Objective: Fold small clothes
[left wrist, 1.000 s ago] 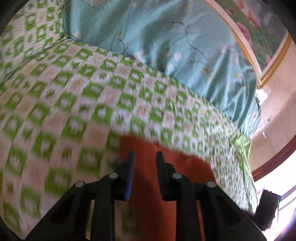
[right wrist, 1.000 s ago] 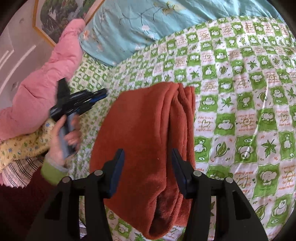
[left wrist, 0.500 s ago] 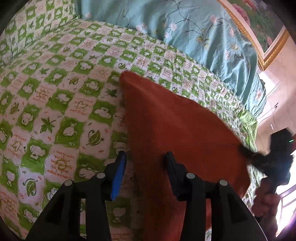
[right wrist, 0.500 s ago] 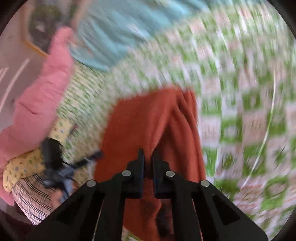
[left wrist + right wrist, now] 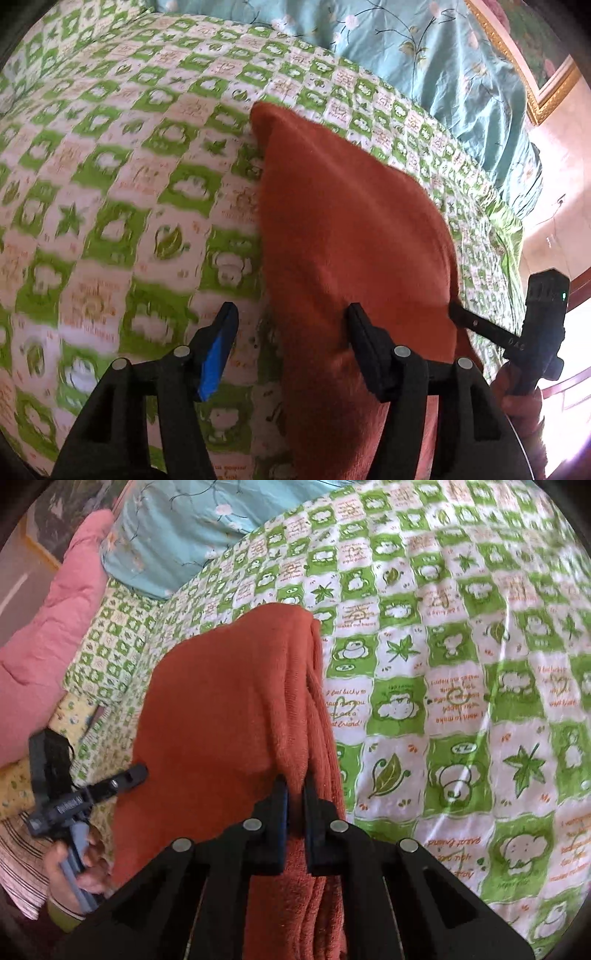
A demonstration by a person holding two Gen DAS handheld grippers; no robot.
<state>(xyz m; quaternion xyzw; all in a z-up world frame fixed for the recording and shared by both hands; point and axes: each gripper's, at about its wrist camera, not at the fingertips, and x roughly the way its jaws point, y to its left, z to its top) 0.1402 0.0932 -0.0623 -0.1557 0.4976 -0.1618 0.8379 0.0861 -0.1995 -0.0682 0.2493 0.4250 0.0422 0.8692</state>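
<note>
A folded rust-orange garment [image 5: 351, 236] lies on the green-and-white checked bedspread [image 5: 110, 206]; it also shows in the right wrist view [image 5: 221, 709]. My left gripper [image 5: 291, 317] is open, its jaws astride the garment's left near edge, not gripping. My right gripper [image 5: 294, 786] is shut on a raised fold of the garment near its right edge. The right gripper shows in the left wrist view [image 5: 454, 314] at the garment's far side. The left gripper shows in the right wrist view [image 5: 136, 771] at the garment's left.
A light blue floral quilt [image 5: 424, 55] lies along the far side of the bed. A pink padded garment [image 5: 44, 646] and yellow patterned cloth [image 5: 22, 786] lie at the left in the right wrist view. A framed picture [image 5: 543, 74] hangs on the wall.
My right gripper closed on the garment's fold and holds it. My left gripper opened and moved in over the garment's left edge.
</note>
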